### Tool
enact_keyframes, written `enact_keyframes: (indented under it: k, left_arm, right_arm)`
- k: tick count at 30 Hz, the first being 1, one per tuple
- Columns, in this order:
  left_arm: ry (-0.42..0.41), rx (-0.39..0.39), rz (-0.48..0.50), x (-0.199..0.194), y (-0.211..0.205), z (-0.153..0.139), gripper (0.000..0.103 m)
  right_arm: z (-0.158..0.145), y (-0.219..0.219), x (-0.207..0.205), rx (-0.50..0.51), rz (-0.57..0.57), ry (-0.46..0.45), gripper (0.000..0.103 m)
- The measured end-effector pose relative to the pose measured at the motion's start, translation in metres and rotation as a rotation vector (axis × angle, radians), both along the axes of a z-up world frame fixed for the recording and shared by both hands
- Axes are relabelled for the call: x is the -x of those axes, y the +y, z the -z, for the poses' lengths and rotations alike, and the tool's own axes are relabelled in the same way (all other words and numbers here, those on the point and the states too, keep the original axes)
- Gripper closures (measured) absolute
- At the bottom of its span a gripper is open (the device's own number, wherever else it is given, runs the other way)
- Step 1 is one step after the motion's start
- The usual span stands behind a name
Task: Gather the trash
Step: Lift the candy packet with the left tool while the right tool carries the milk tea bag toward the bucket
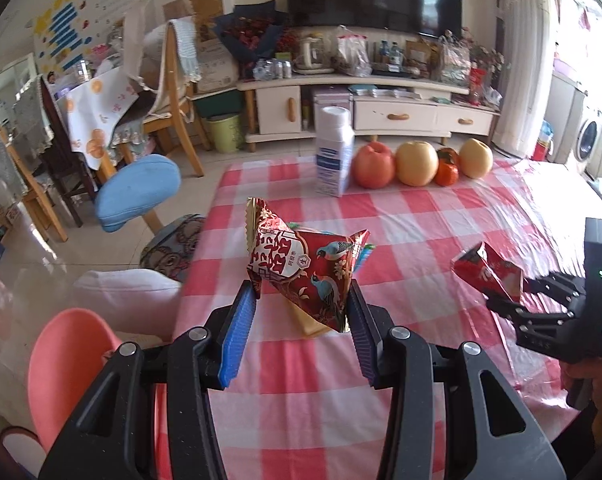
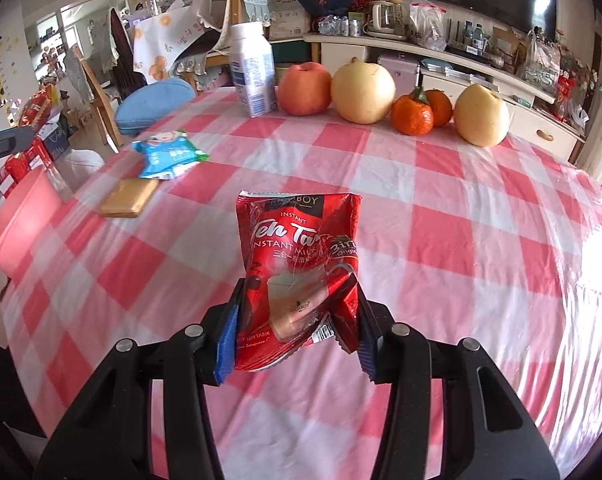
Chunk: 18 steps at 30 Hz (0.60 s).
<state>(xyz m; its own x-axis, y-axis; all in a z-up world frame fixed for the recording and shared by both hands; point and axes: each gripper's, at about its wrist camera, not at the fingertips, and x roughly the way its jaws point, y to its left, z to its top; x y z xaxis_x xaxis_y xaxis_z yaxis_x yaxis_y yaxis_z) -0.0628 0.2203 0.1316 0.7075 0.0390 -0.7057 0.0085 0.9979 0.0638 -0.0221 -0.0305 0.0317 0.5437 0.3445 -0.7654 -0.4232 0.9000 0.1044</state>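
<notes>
Right now each gripper carries a piece of trash above the table covered in a glossy red-and-white checked cloth point(image 2: 461, 240). The left gripper point(image 1: 303, 312) is pinching a crumpled red foil snack wrapper printed with blue birds point(image 1: 305, 268) between its blue pads, the wrapper standing up out of the jaws over the table's left part. The right gripper point(image 2: 299, 328) is clamped on a red instant milk tea sachet point(image 2: 301, 264), folded at its lower end where the pads press it; the left wrist view shows that same right gripper point(image 1: 513, 296) off to the right with the sachet sticking out of it, a hand point(image 1: 593, 384) around its handle. Still lying on the cloth are a blue-and-green cartoon snack packet point(image 2: 169, 154) and, just beside it, a flat tan rectangular biscuit point(image 2: 129, 198), both near the table's left edge. Along the far edge stand a white plastic milk bottle with a blue label point(image 2: 253, 72), a red apple point(image 2: 305, 88), two pale yellow pears point(image 2: 363, 92), and two small orange tangerines point(image 2: 413, 116) between the pears. A pink plastic bin point(image 2: 21, 224) sits off the table's left side.
</notes>
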Motion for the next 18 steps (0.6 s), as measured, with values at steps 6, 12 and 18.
enact_keyframes:
  k: [6,12,18]
  left_arm:
    - [-0.030,-0.014,-0.053,0.010,0.023,-0.004,0.056]
    - [-0.052,-0.009,-0.101,0.018,0.045,-0.009,0.056]
    - [-0.067,-0.006,-0.153,0.027,0.070,-0.011,0.056]
  right_arm:
    - [-0.007,0.023,0.017,-0.024,-0.029,0.005,0.054]
    - [-0.018,0.048,0.034,-0.046,-0.060,0.009,0.054]
    - [-0.033,0.079,0.050,-0.061,-0.107,-0.005,0.054]
